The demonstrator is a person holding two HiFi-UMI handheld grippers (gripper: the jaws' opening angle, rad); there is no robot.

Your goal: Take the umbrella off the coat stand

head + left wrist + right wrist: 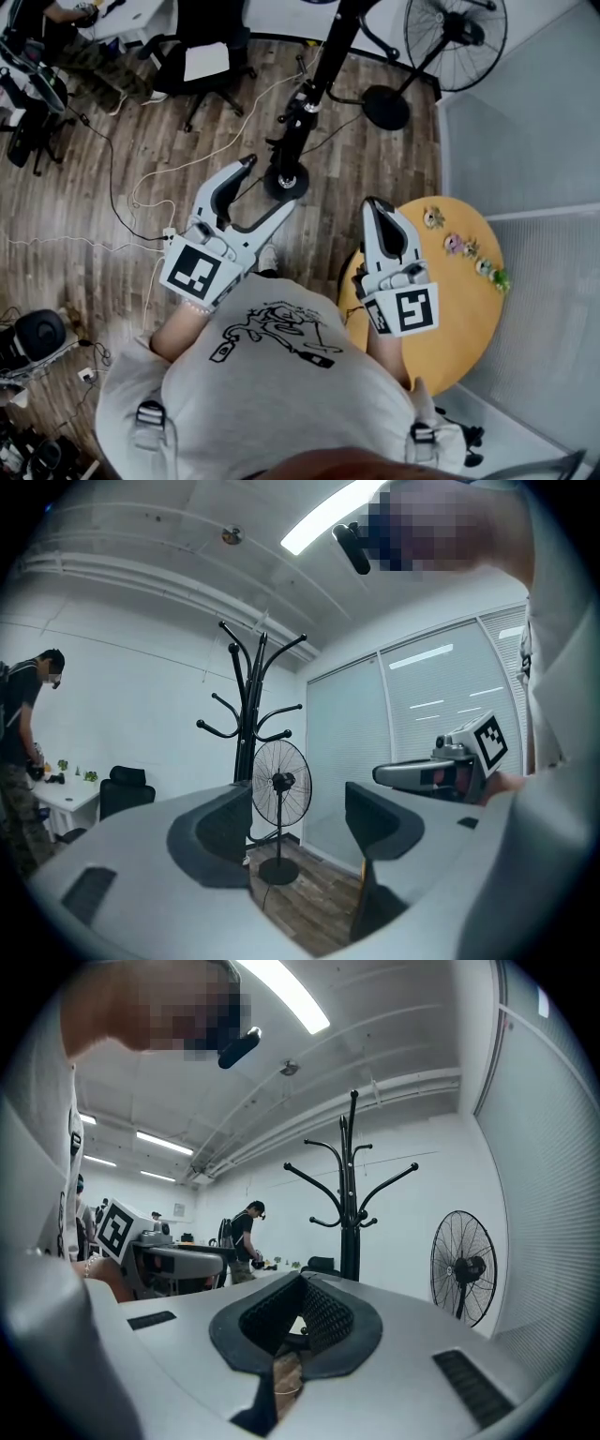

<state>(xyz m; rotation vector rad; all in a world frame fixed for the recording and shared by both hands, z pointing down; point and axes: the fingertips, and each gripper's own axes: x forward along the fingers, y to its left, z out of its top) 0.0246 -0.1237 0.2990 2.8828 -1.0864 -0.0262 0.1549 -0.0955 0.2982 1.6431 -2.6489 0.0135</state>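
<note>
Coat stand (249, 700) lower pole hidden behind left tool (298, 823), jaws apart

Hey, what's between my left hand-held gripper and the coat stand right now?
Nothing solid. In the left gripper view only air and wood floor separate the open left hand-held gripper from the coat stand; the fan stands just right of it.

Blk coat stand (350, 1194), upright, curved hooks, beside floor fan (461, 1269)
</note>
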